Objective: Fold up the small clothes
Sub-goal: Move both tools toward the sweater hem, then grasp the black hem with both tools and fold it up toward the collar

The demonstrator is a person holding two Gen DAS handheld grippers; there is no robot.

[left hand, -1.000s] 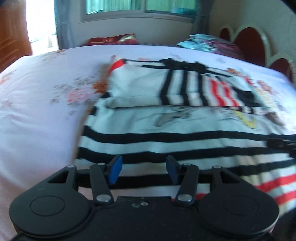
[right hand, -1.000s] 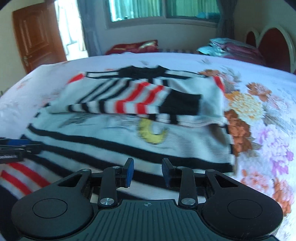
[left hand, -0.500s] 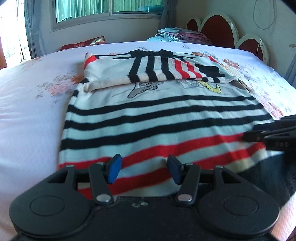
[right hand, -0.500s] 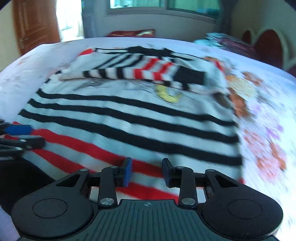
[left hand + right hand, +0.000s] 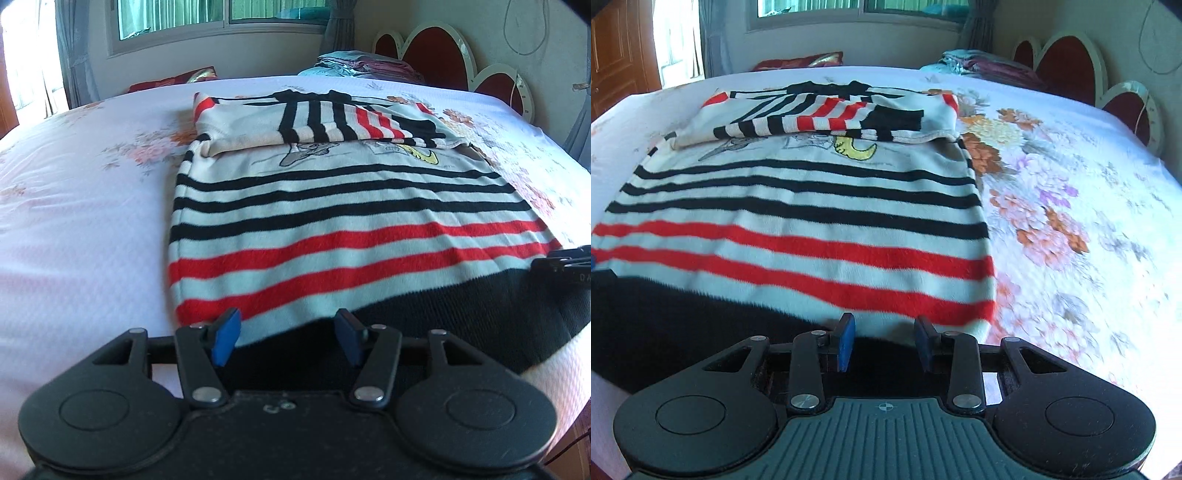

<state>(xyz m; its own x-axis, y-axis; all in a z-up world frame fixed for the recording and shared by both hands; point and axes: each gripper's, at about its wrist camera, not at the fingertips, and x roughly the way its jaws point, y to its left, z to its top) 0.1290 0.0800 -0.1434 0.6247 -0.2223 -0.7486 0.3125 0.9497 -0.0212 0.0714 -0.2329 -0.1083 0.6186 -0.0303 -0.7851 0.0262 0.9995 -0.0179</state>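
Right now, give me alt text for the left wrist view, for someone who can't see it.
A striped sweater, sleeves folded across its chest, lies flat on a floral bedsheet. The open left gripper sits at its black hem; the right gripper shows at the right edge.

Striped sweater: white knit with black and red bands and a black hem, lying flat across the frame centre. Both sleeves are folded across the chest, upper centre of frame.
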